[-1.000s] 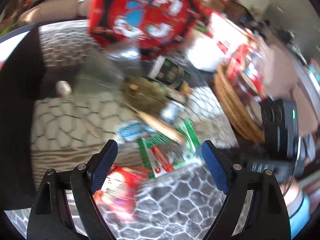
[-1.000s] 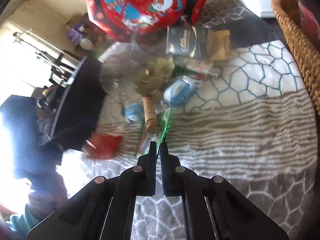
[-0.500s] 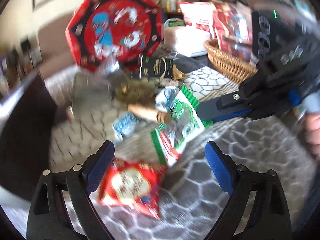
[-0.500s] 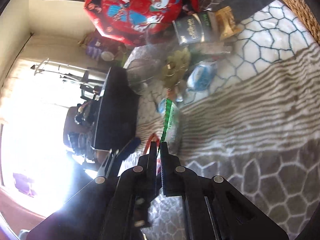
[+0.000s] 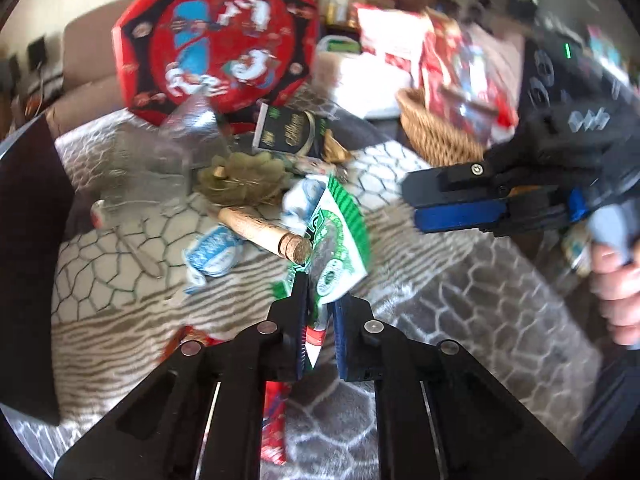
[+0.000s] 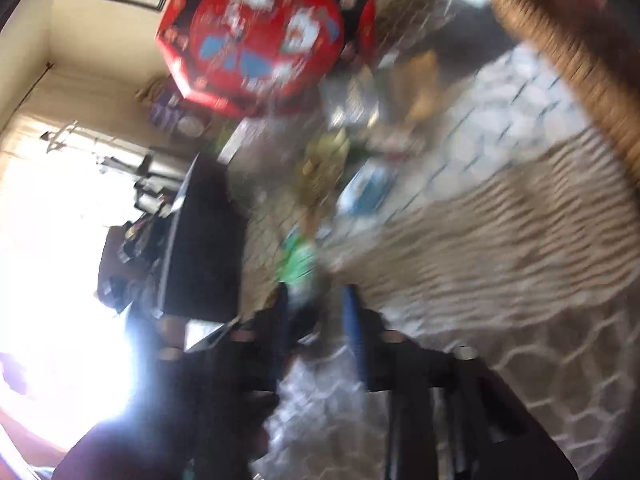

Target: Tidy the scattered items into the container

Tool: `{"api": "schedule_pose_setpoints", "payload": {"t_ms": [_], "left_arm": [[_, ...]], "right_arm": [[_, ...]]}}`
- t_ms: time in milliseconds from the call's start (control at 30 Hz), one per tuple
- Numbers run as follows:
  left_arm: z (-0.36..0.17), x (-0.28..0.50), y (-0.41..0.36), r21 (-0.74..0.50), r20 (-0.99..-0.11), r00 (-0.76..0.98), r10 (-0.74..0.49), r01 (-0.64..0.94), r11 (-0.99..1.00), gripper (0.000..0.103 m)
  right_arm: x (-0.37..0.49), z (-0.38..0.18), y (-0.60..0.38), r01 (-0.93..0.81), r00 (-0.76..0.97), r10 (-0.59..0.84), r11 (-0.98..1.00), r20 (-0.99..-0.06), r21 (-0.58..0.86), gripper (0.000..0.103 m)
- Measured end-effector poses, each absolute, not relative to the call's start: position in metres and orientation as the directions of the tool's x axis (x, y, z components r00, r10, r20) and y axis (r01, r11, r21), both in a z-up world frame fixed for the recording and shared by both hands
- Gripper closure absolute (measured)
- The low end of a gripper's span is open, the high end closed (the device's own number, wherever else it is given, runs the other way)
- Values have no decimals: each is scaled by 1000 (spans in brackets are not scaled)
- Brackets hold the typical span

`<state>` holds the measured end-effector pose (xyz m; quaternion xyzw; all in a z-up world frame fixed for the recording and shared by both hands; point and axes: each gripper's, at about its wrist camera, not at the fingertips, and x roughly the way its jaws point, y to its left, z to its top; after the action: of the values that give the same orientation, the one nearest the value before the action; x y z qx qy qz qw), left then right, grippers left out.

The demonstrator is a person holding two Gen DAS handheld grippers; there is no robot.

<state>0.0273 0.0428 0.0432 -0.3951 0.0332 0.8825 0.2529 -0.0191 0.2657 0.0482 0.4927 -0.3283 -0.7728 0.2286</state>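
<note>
No legible text found. The gold script on the dark box [image 5: 290,134], the printing on the green-and-white packet [image 5: 338,236] and the octagonal red tin's [image 5: 218,36] decoration are all too blurred to read.

We note daylight flooding in at the right-wrist view's left side, blown out to white glare. That view smears heavily with motion blur. The left-wrist view is sharper centrally, blurred toward its right edge. Fisheye bending, dark corners throughout.
</note>
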Motion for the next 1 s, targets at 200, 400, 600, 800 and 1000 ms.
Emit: {"api": "schedule_pose_setpoints", "payload": {"t_ms": [200, 400, 600, 800, 1000], "left_arm": [[72, 24, -9, -294, -689, -533, 491, -414, -861, 93], [92, 31, -41, -294, -666, -566, 485, -398, -869, 93], [90, 29, -58, -325, -648, -570, 505, -392, -861, 93], [83, 26, -63, -375, -634, -551, 542, -394, -839, 93], [84, 24, -70, -416, -613, -545, 573, -393, -820, 93]], "right_arm": [[-49, 24, 283, -151, -436, -708, -552, -556, 820, 67], [-80, -4, 272, -324, -492, -699, -405, -518, 855, 68], [-95, 0, 259, -391, -510, -541, -547, -669, 740, 75], [-108, -4, 257, -428, -541, -507, -522, -672, 738, 79], [-121, 5, 246, -399, -540, -463, -595, -703, 698, 94]]}}
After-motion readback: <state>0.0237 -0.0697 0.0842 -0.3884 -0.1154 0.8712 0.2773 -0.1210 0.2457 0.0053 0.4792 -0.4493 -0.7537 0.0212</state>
